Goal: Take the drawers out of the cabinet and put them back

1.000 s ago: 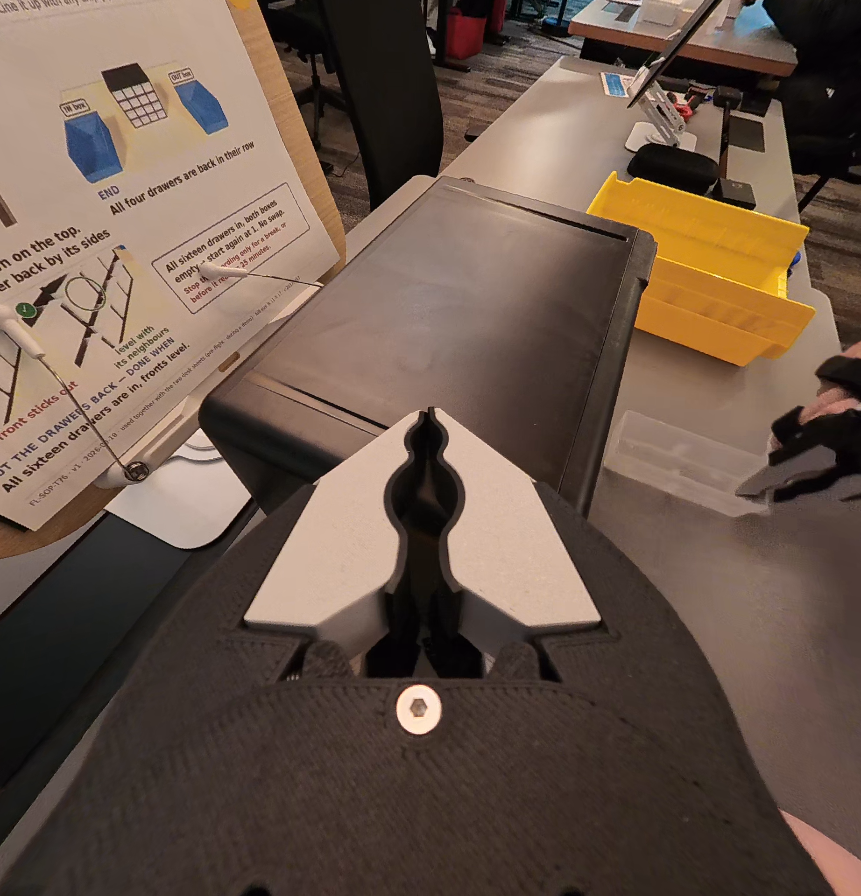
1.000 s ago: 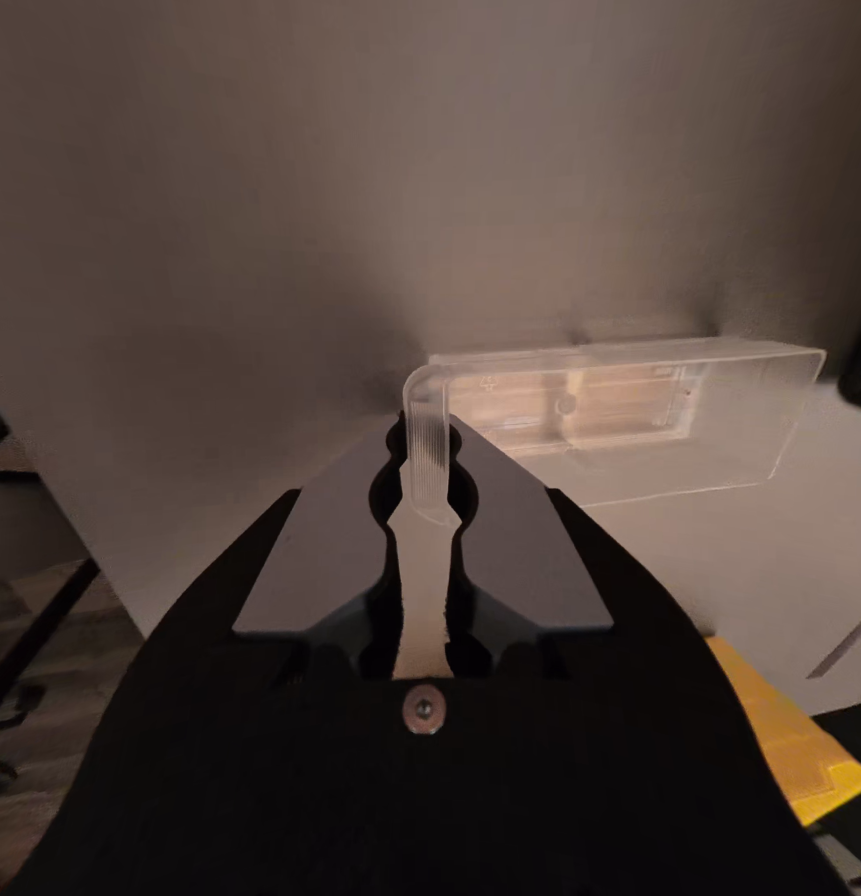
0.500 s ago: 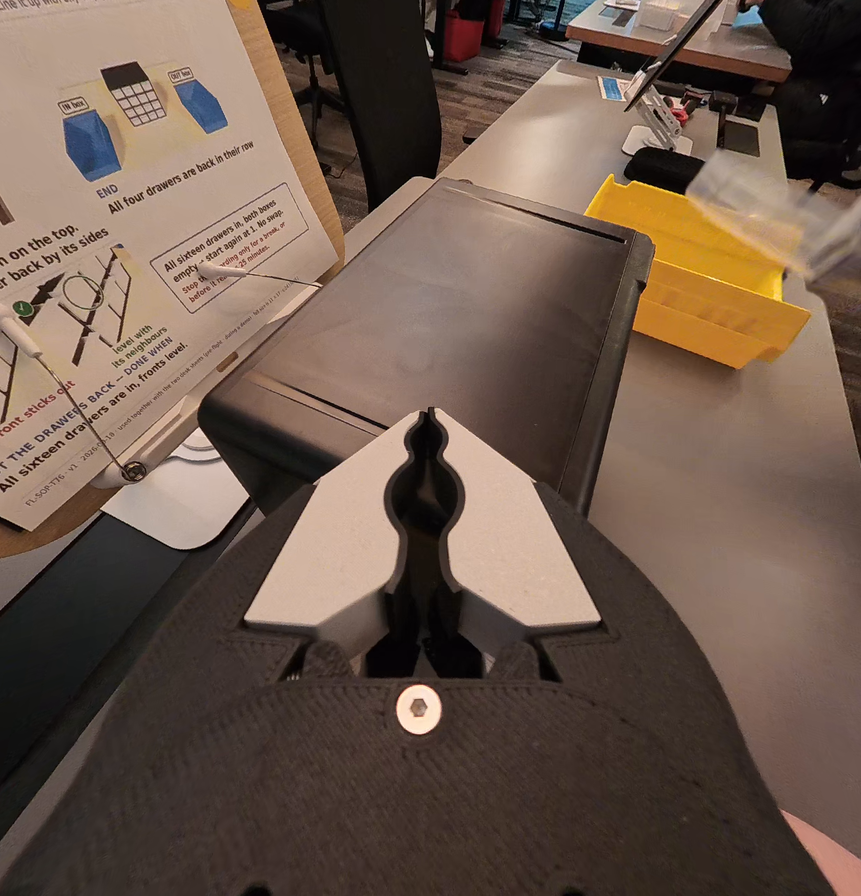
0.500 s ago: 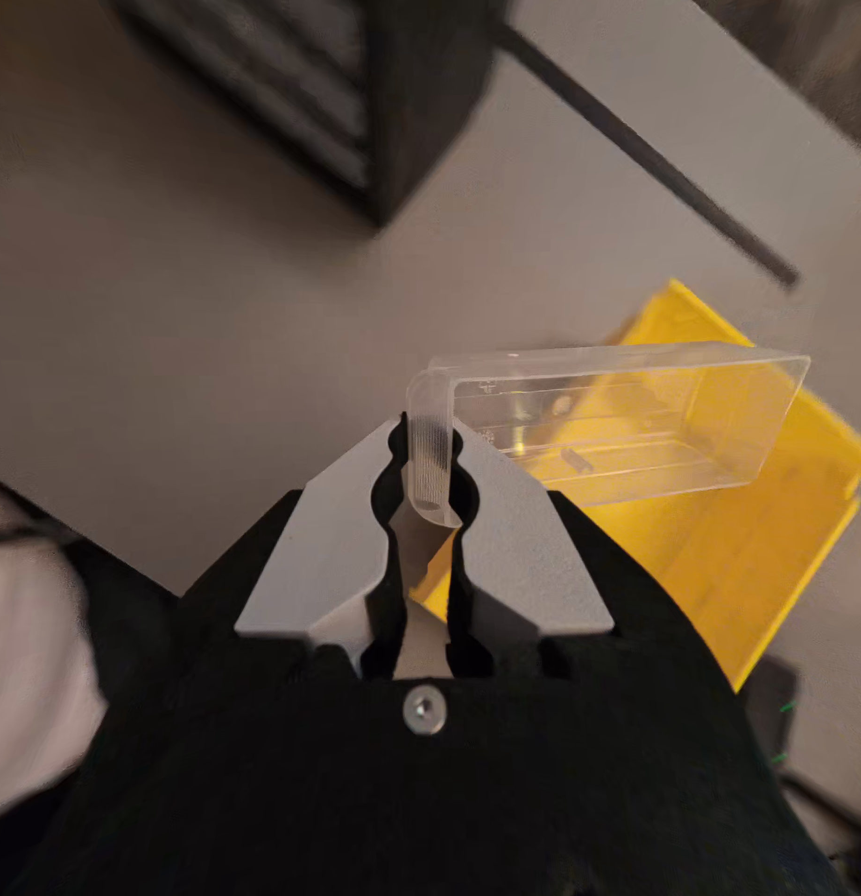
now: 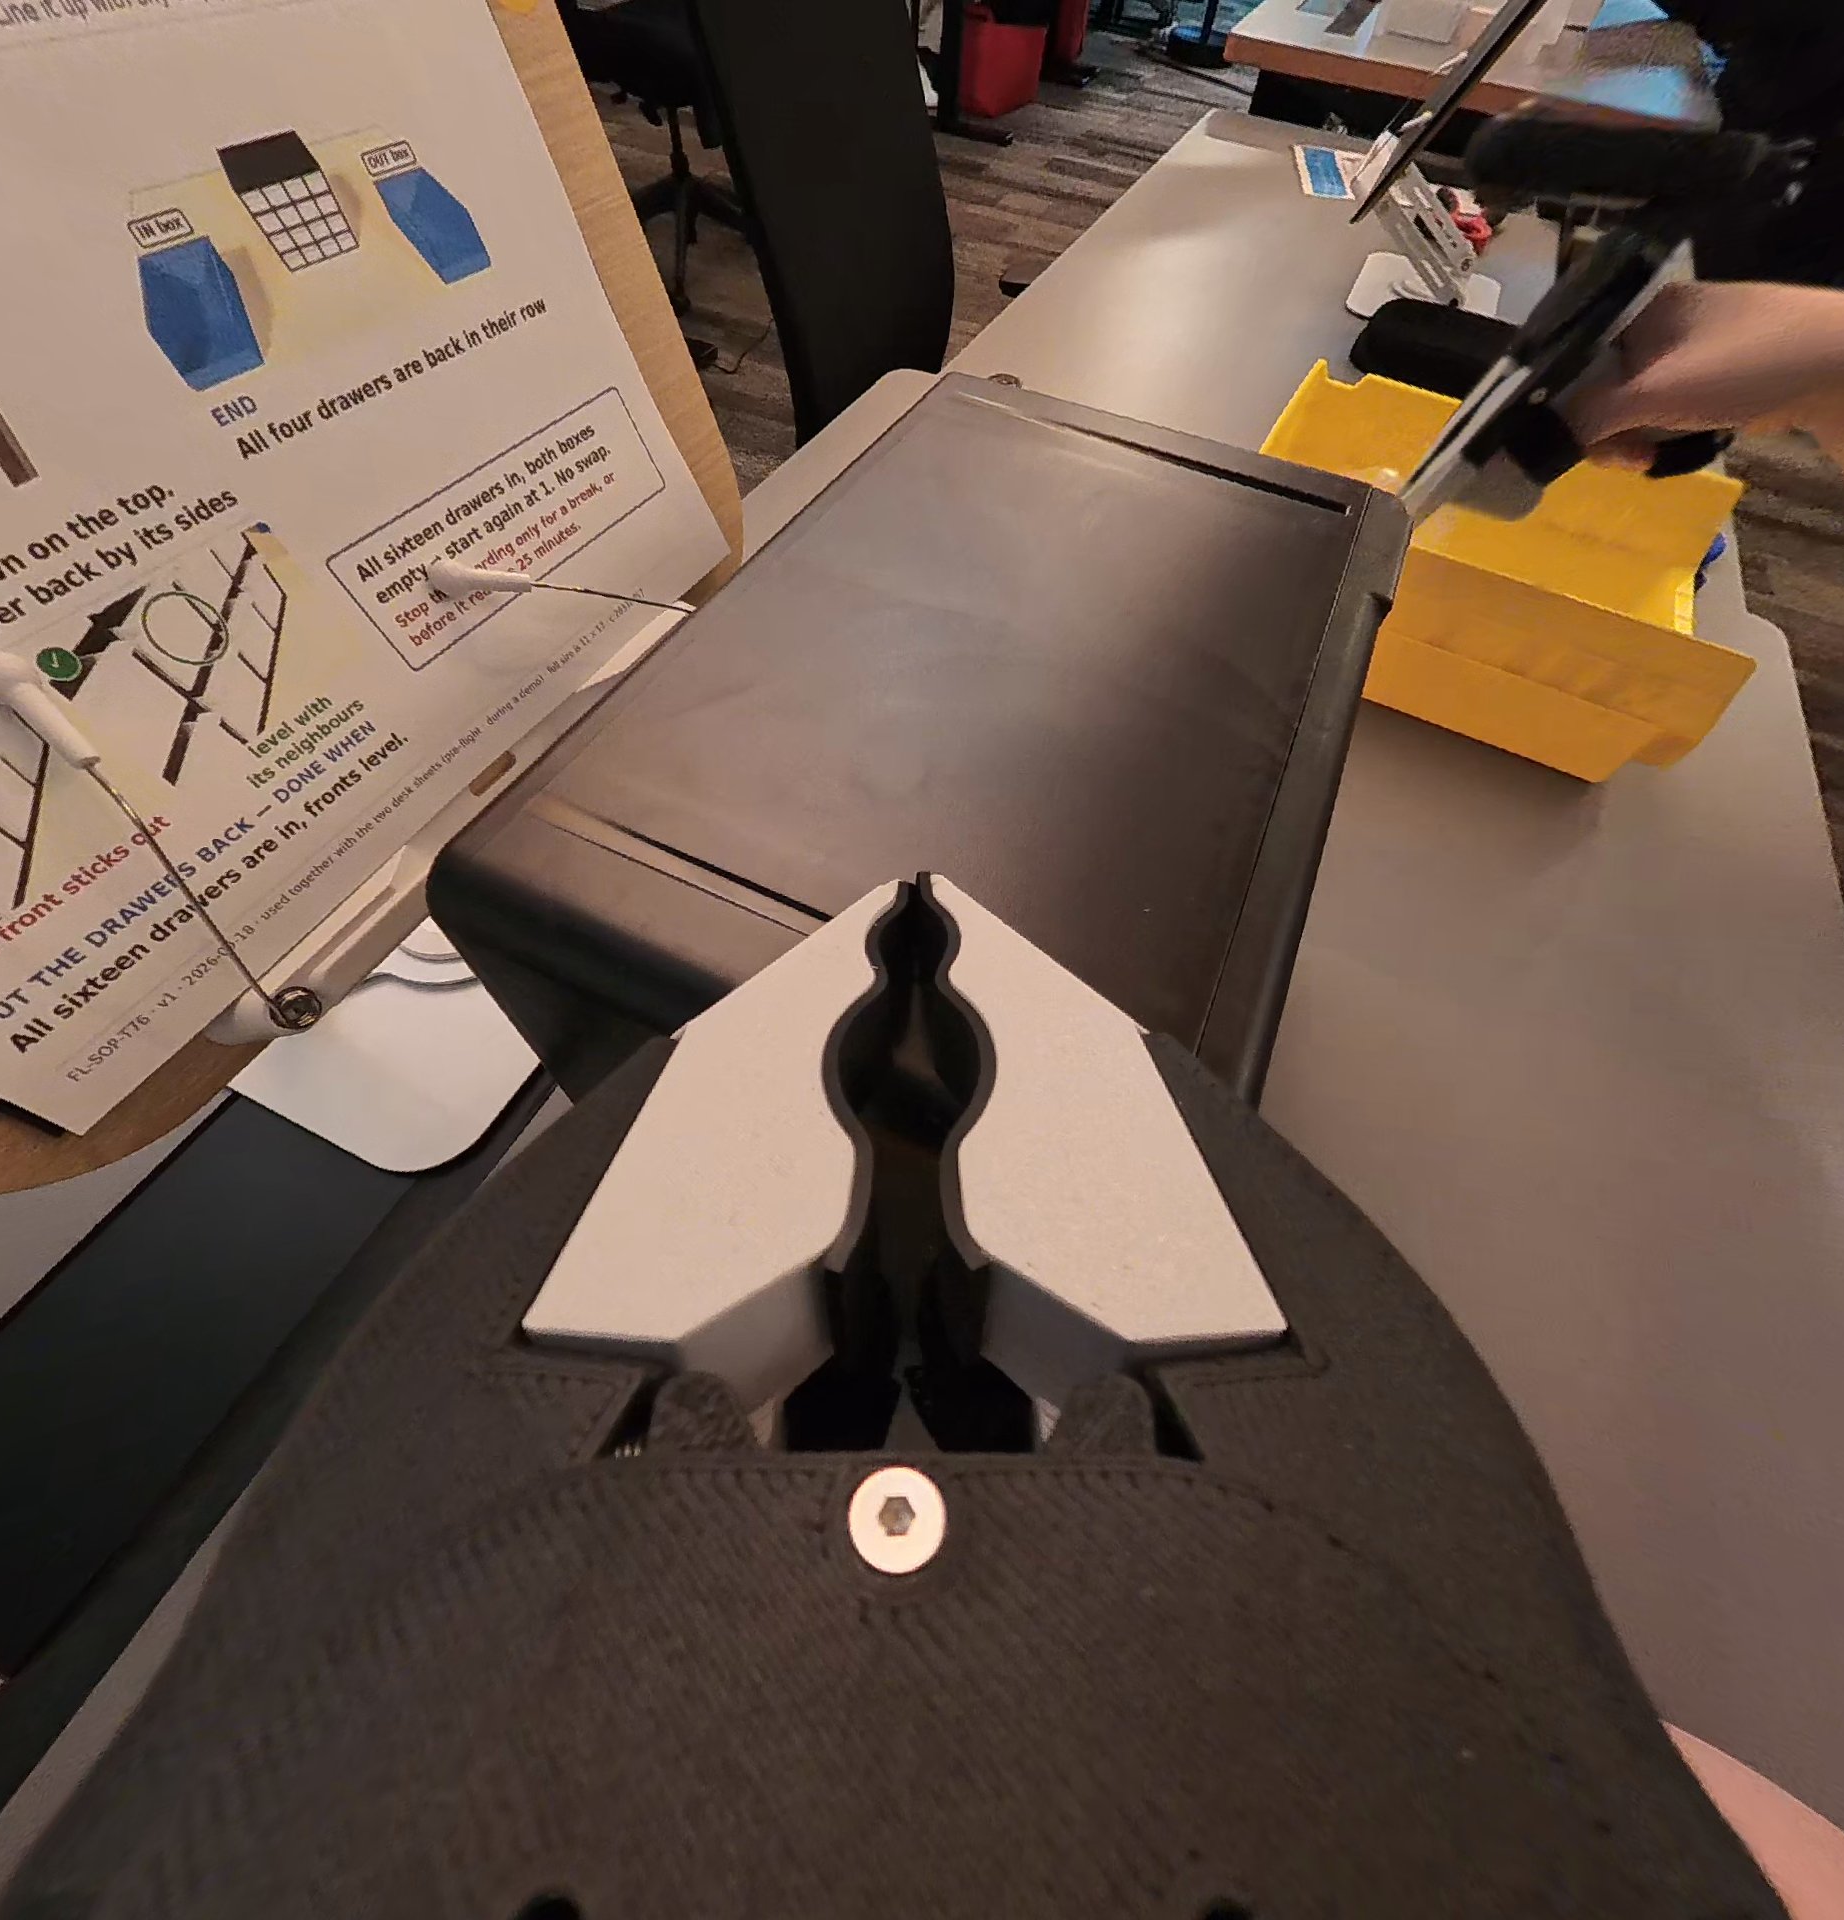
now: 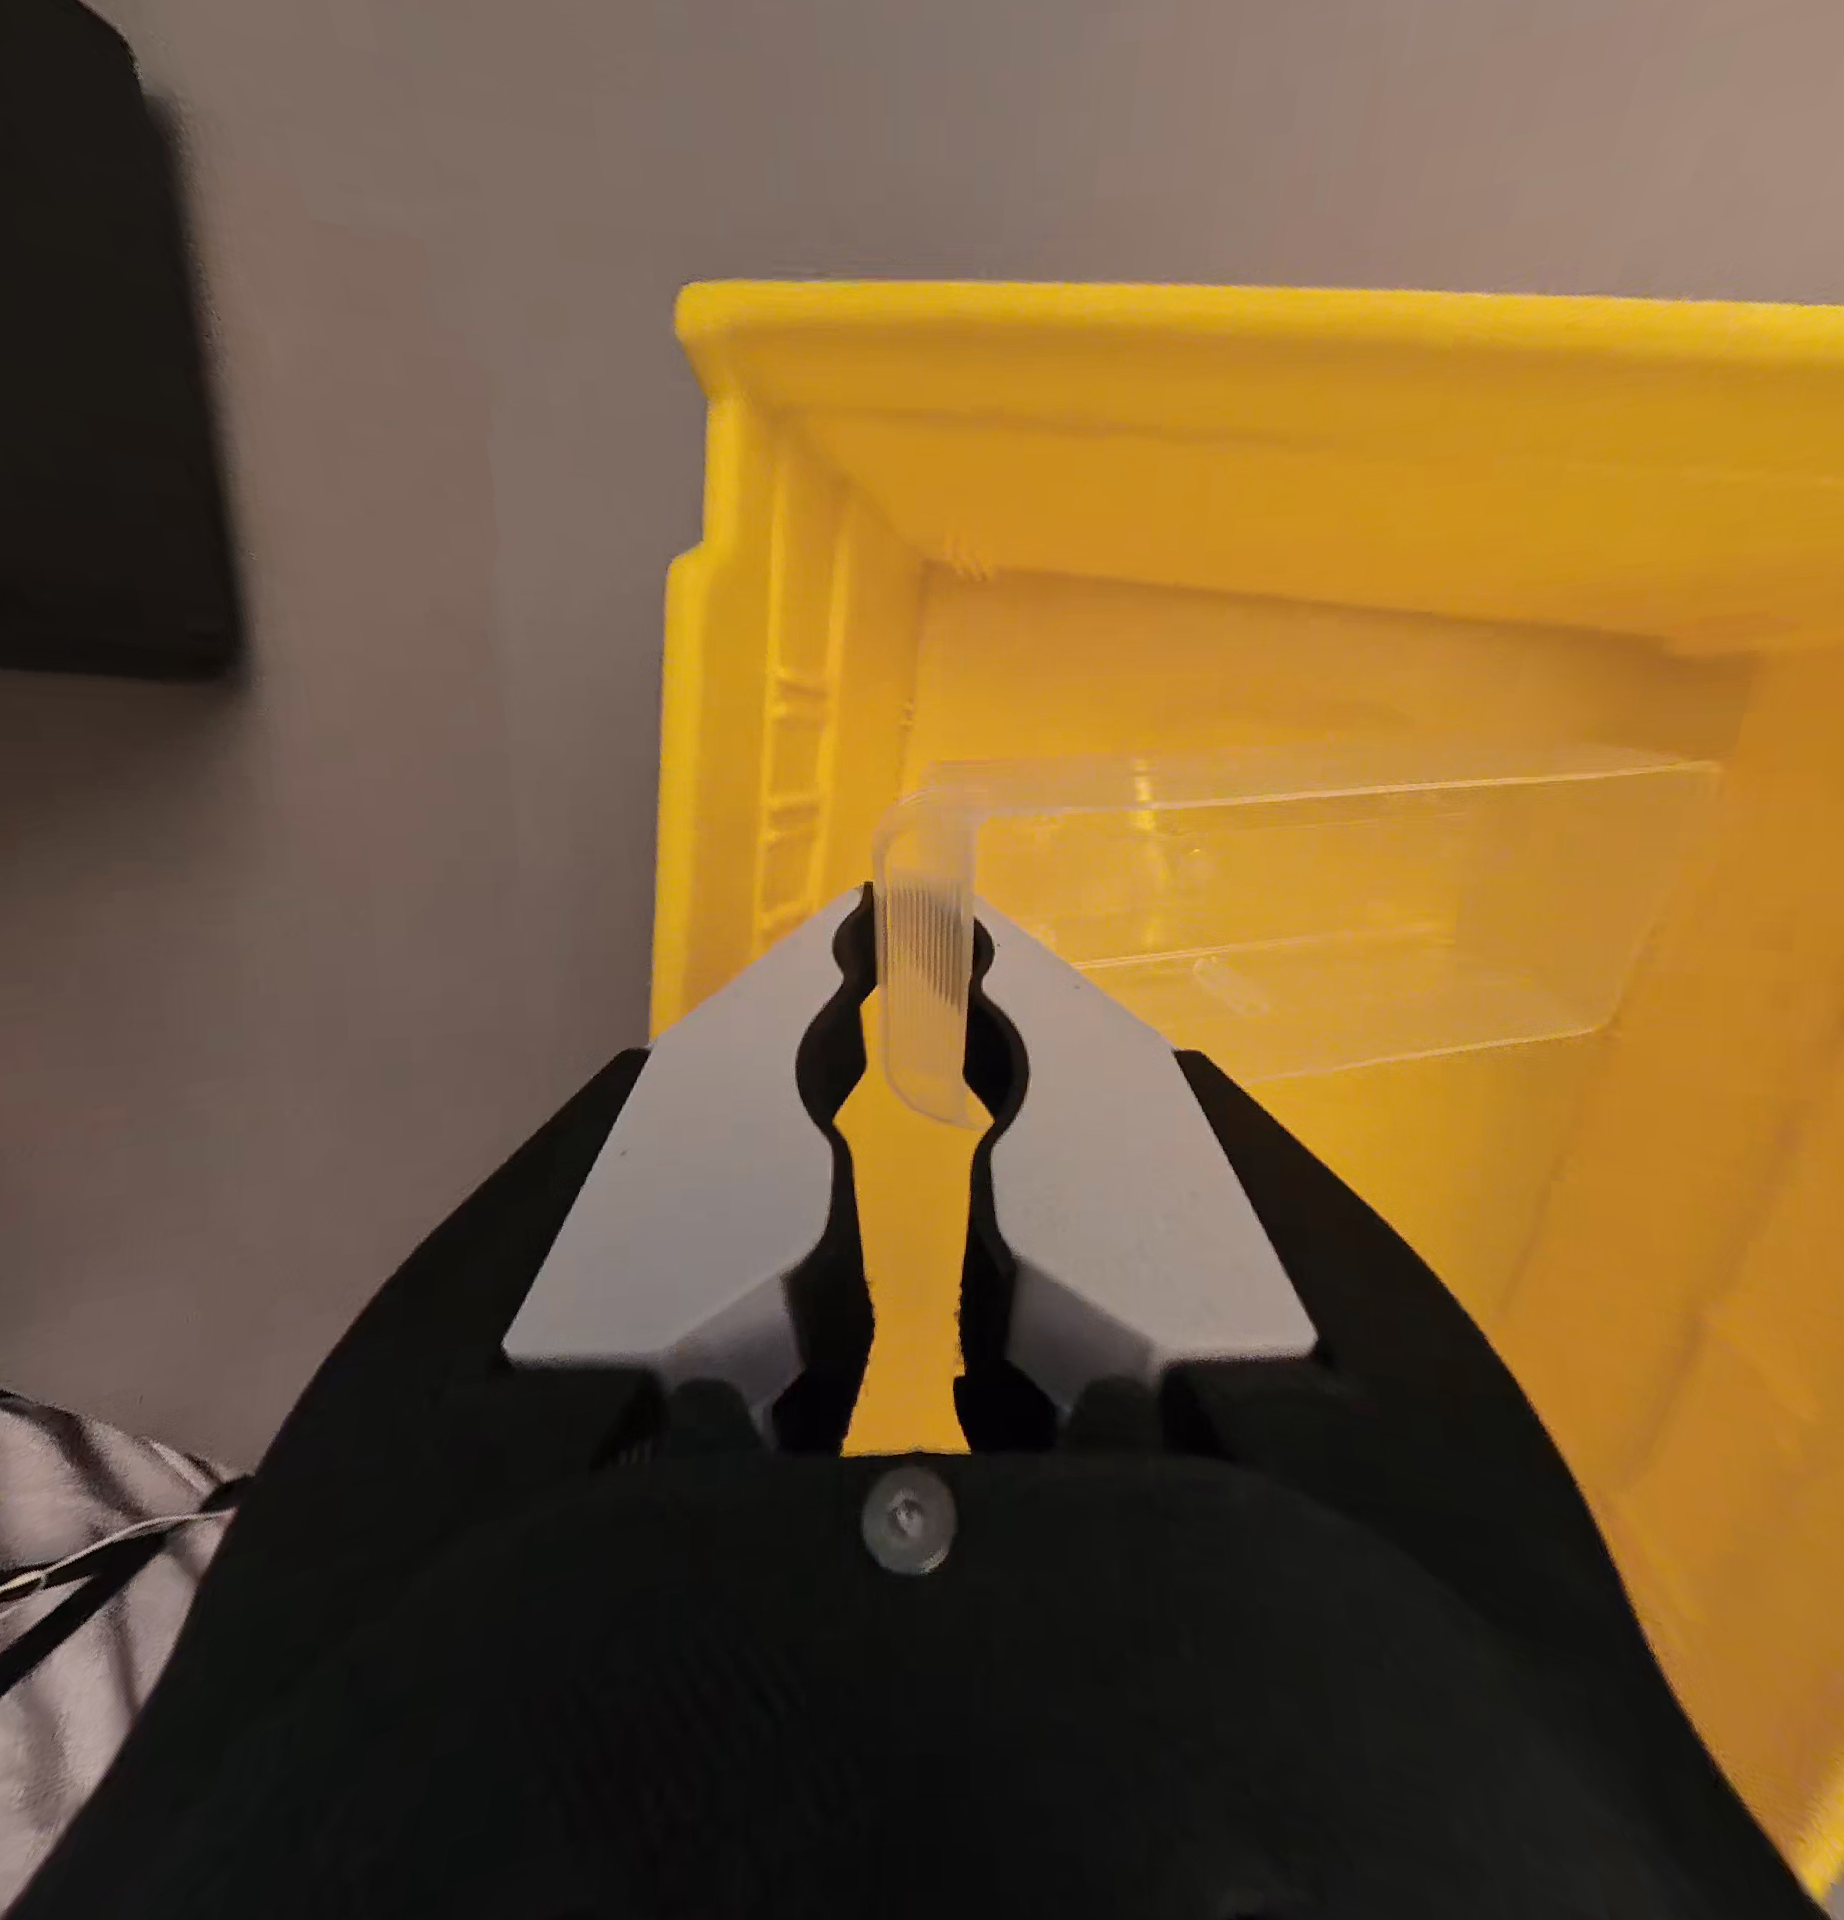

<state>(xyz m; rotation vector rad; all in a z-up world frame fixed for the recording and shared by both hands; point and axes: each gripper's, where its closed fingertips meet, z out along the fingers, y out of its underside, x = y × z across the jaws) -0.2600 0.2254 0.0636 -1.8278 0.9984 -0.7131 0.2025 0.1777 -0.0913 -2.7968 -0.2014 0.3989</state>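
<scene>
My right gripper (image 6: 923, 914) is shut on the ribbed pull tab of a clear plastic drawer (image 6: 1313, 914) and holds it over the inside of a yellow bin (image 6: 1209, 416). In the left wrist view the right gripper (image 5: 1458, 488) shows blurred above the yellow bin (image 5: 1541, 644), held by a hand. My left gripper (image 5: 920, 894) is shut and empty, resting at the near edge of the black cabinet's top (image 5: 949, 665). The cabinet's drawer front is hidden from both views.
An instruction sheet on a wooden stand (image 5: 274, 468) stands left of the cabinet. The grey table (image 5: 1520, 1143) stretches to the right. A black case (image 5: 1427, 338) and a phone stand lie beyond the bin. A dark cabinet corner (image 6: 66, 364) shows in the right wrist view. The gap from one gripper's tips to the other's is roughly 50 cm.
My right gripper lifted the clear drawer from the table beside the cabinet and carried it over into the yellow bin. The left gripper has stayed put.
</scene>
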